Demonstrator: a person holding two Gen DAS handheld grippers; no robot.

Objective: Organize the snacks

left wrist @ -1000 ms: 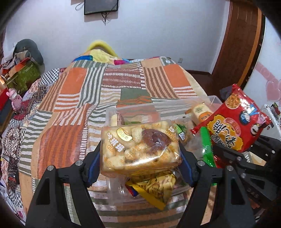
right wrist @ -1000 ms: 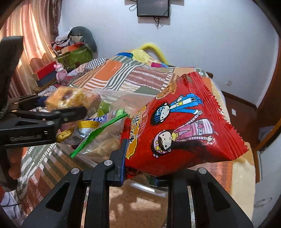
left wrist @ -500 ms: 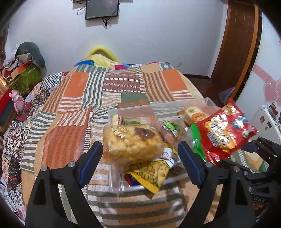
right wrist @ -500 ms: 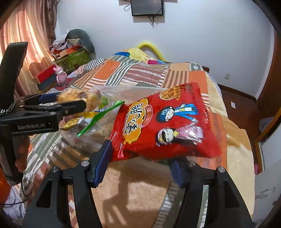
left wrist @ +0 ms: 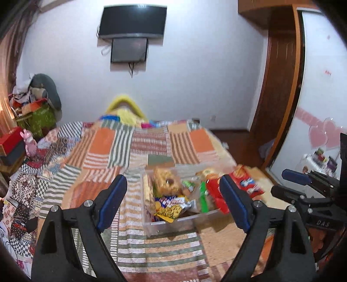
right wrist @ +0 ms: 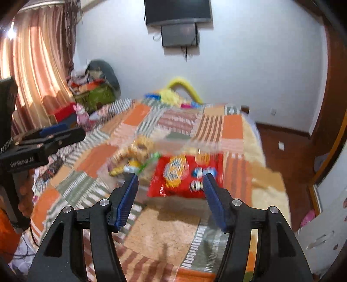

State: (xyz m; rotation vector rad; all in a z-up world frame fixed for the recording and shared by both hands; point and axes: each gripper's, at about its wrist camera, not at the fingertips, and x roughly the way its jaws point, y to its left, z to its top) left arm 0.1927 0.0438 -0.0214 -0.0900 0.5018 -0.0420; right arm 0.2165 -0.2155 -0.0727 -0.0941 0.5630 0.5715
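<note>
A clear plastic bin point(left wrist: 171, 223) sits on the patchwork bedspread and holds several snack packs. A yellow pastry pack point(left wrist: 166, 181) lies on top of them at the left. A red snack bag point(left wrist: 245, 183) rests at the bin's right end; it also shows in the right wrist view point(right wrist: 186, 173). My left gripper point(left wrist: 173, 201) is open and empty, raised above and in front of the bin. My right gripper point(right wrist: 170, 195) is open and empty, pulled back from the red bag; it shows at the right of the left wrist view point(left wrist: 303, 195).
The striped patchwork bedspread point(left wrist: 104, 151) covers the bed. Piled boxes and bags point(left wrist: 32, 117) stand at the far left beside a curtain point(right wrist: 32, 71). A wooden door point(left wrist: 279, 86) and a white cabinet point(right wrist: 325, 217) are at the right. A TV point(left wrist: 132, 19) hangs on the back wall.
Both grippers let go and drew up and back. The pastry pack now lies in the bin and the red bag rests at its right end.
</note>
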